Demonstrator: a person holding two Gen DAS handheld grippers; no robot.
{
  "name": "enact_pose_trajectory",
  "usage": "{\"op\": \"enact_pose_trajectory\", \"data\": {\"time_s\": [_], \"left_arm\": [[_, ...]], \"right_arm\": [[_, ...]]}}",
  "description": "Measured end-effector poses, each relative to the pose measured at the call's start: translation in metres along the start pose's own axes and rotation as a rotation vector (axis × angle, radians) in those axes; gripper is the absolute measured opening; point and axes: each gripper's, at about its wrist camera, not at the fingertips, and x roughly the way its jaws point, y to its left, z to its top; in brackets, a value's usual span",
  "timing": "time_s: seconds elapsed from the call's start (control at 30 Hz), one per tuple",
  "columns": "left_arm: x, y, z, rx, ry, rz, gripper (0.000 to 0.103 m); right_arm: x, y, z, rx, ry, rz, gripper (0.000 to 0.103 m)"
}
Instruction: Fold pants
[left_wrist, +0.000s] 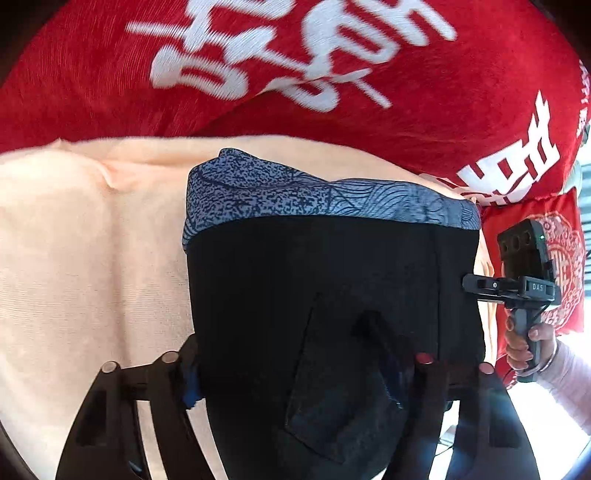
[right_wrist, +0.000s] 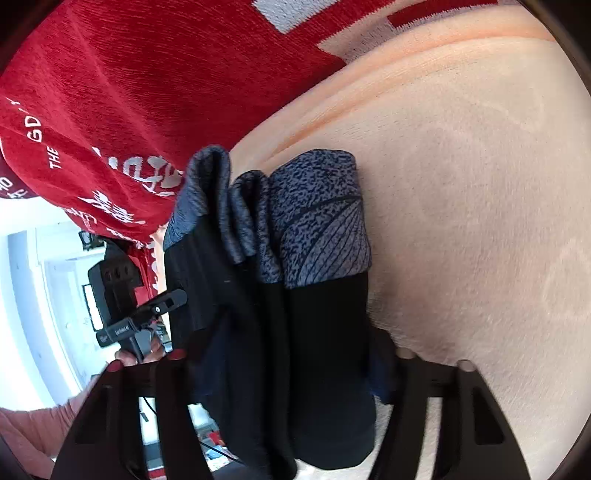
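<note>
From my left wrist camera, the peach sheet (left_wrist: 81, 236) fills the left side, wrinkled near its far edge, and beyond that edge lies a red blanket (left_wrist: 110, 74) with white lettering. My left gripper (left_wrist: 299, 365) sits at the bottom of that view with its fingers spread wide, and the pants (left_wrist: 325, 280) bunch up thick between them, so I read it as clamped on the folded stack. The pants are black with a speckled blue waistband (left_wrist: 295, 192) turned toward the far edge of the sheet, and a pocket seam shows on the top layer. Further right, at the right edge of the pants, my right gripper (left_wrist: 480, 286) meets the fabric side-on with its jaws drawn close on the edge, a hand (left_wrist: 528, 343) wrapped round its handle. In the right wrist camera the order flips: the left gripper (right_wrist: 173, 297) shows at the left, pinching the pants' (right_wrist: 258, 332) edge, with the red blanket (right_wrist: 129, 92) above it. In the middle the pants hang in several folded layers, waistband (right_wrist: 317, 221) uppermost, passing between the right gripper's (right_wrist: 291, 365) fingers, which grip them. To the right the sheet (right_wrist: 461, 203) spreads out under the stack.
</note>
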Motion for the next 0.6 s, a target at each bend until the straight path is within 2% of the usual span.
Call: {"op": "enact_pose_trajectory", "data": {"time_s": [0.03, 0.13, 0.37, 0.6], "left_arm": [[-0.003, -0.004, 0.0, 0.007, -0.004, 0.005, 0.065], [-0.015, -0.015, -0.004, 0.022, -0.017, 0.007, 0.065], [-0.035, -0.037, -0.02, 0.038, -0.024, 0.023, 0.064], [-0.06, -0.053, -0.051, 0.026, -0.044, 0.032, 0.064]], "right_arm": [[-0.002, 0.003, -0.002, -0.002, -0.008, 0.005, 0.051], [-0.01, 0.009, -0.006, 0.001, -0.025, 0.038, 0.044], [-0.025, 0.024, -0.025, -0.01, -0.028, 0.102, 0.044], [-0.04, 0.031, -0.053, -0.017, -0.019, 0.137, 0.044]]}}
